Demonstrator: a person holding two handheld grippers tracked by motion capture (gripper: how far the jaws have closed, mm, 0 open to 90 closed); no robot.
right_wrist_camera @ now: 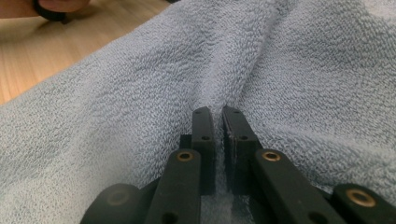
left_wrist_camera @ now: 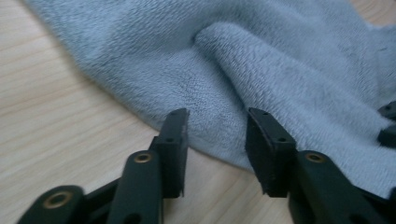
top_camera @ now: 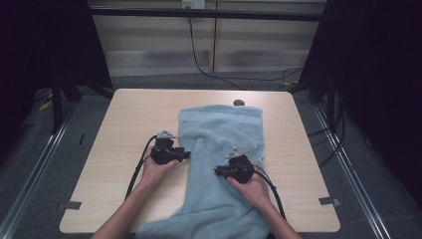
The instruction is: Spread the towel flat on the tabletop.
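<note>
Towel (top_camera: 221,134) on table (top_camera: 124,124), pinched in right tongs (right_wrist_camera: 218,114).

No readable text, labels, brands or numbers are showing anywhere. The towel (top_camera: 219,149), the counter (top_camera: 129,129) and both claws are showing plain surfaces, nothing printed or marked that is reading as a sign.
</note>
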